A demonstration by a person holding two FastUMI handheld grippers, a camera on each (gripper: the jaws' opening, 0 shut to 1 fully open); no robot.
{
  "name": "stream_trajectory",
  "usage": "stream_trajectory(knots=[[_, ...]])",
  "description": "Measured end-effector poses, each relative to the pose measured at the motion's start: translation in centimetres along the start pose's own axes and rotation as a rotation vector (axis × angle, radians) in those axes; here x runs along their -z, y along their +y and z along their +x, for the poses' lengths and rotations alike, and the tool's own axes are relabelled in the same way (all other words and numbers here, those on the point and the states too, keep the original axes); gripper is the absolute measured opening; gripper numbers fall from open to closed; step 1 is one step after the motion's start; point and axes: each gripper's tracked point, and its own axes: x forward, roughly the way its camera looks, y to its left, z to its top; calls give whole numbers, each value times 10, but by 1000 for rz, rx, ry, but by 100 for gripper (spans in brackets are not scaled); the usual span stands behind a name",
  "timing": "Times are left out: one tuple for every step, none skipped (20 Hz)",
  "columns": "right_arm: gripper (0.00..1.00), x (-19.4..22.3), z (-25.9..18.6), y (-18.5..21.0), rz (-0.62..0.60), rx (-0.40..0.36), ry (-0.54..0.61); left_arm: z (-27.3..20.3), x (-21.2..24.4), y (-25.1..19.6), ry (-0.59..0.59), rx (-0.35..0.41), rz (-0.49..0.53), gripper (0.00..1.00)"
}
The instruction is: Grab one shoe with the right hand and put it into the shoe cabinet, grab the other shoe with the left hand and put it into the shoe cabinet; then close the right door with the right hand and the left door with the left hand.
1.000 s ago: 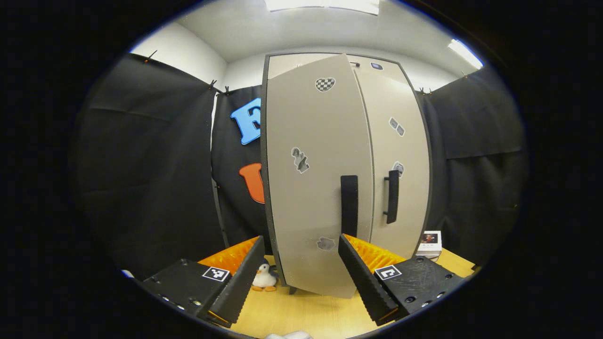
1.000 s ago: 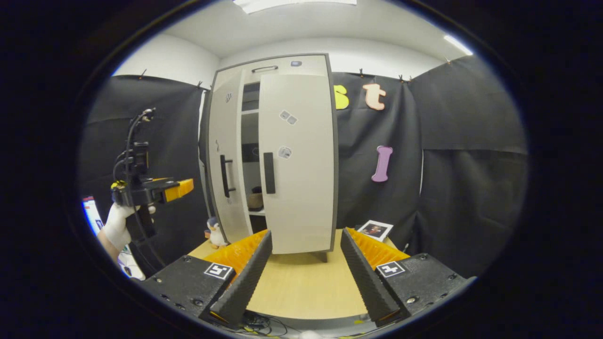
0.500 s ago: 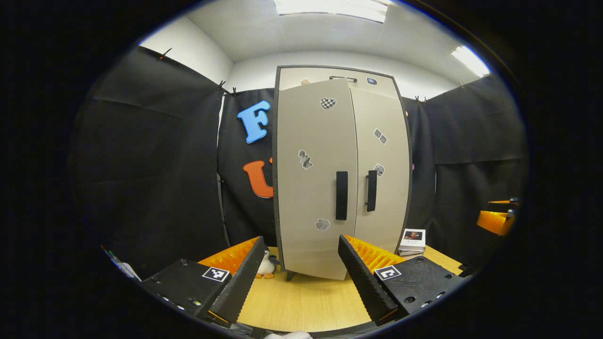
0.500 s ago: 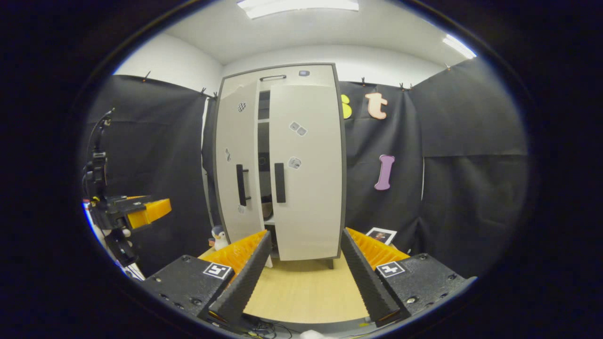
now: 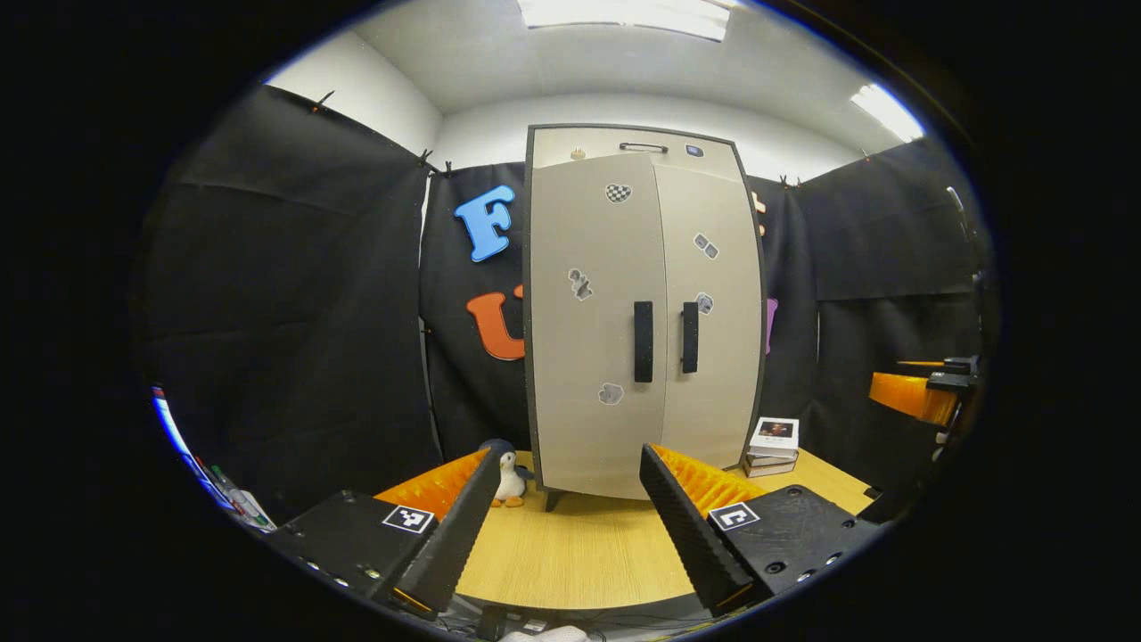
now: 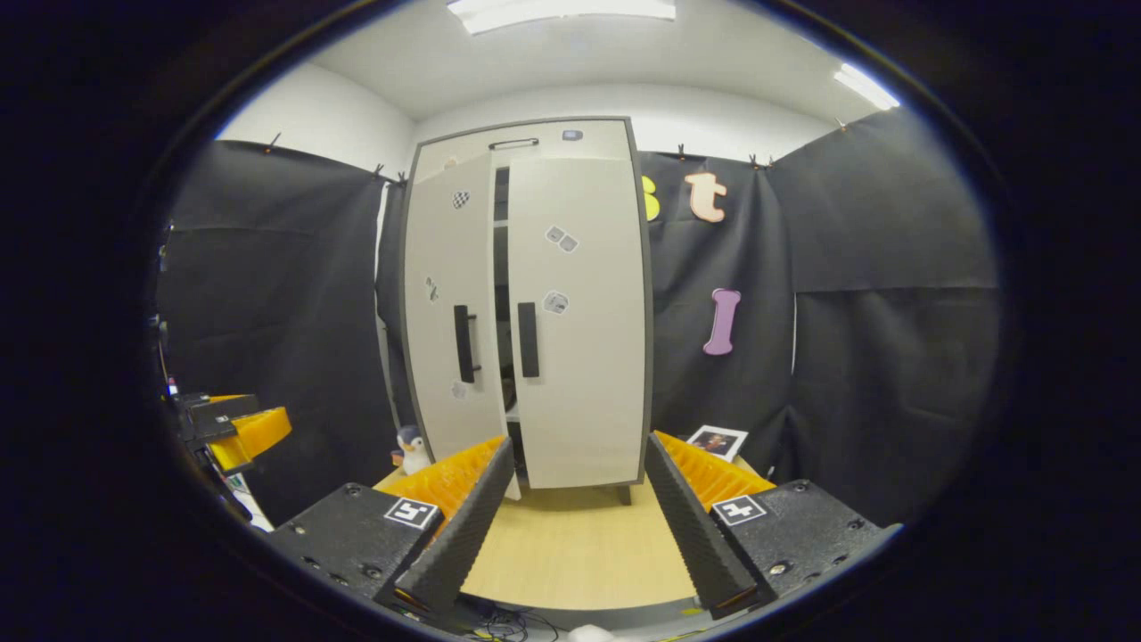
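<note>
Tabletop (image 5: 570, 557): one cabinet (image 5: 642, 312), two doors, two handles.

place: recording booth | evidence: black cloth walls (image 6: 882, 294), cabinet (image 6: 535, 303) on wooden table (image 6: 579, 553), ceiling lights (image 6: 562, 9)

Shoe cabinet (image 6: 570, 303) on table (image 6: 579, 553), left door (image 6: 450, 303) slightly ajar, penguin toy (image 6: 411, 449) beside it

Both views look forward from behind the bench (image 5: 579, 562), well back from the cabinet (image 5: 642, 312). The left gripper view faces it from its left, the right gripper view from its right. They share the cabinet front and bench top.
</note>
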Motion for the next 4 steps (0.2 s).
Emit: stream_trajectory(knots=[[97,1,0,0,-2,-1,-1,-2,0,1,-2,2,-4,96],[97,1,0,1,-4,3,0,-4,-2,1,-5,5,-9,96],[96,1,0,1,-6,5,-2,-4,-3,2,-8,7,-12,96],[97,1,-1,2,-6,7,-1,-4,-5,4,-11,6,-14,96]])
